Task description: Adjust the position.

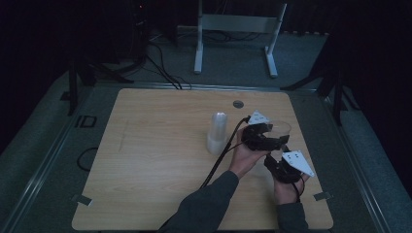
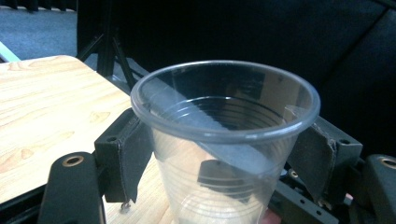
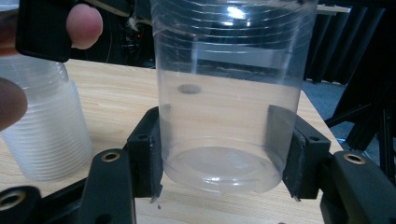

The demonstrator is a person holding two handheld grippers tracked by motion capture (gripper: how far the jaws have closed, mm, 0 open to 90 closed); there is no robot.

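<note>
A clear plastic cup [image 1: 281, 127] stands upright at the table's right side, with both grippers on it. My left gripper [image 1: 262, 137] is shut on the cup [image 2: 224, 121] just below its rim, one black pad [image 2: 133, 156] pressed on each side. My right gripper [image 1: 284, 167] is shut on the same cup [image 3: 224, 93] near its base, its pads [image 3: 148, 154] touching the wall left and right. The cup's bottom sits at or just above the wooden table [image 3: 116, 93]. A white stack of nested cups [image 1: 216, 133] stands to the left, also in the right gripper view [image 3: 44, 135].
A small grey round disc [image 1: 238, 104] lies near the table's far edge. The table's right edge [image 1: 311, 160] is close to the grippers. A white metal frame [image 1: 235, 29] stands on the floor beyond the table. The left half of the table [image 1: 145, 155] is bare wood.
</note>
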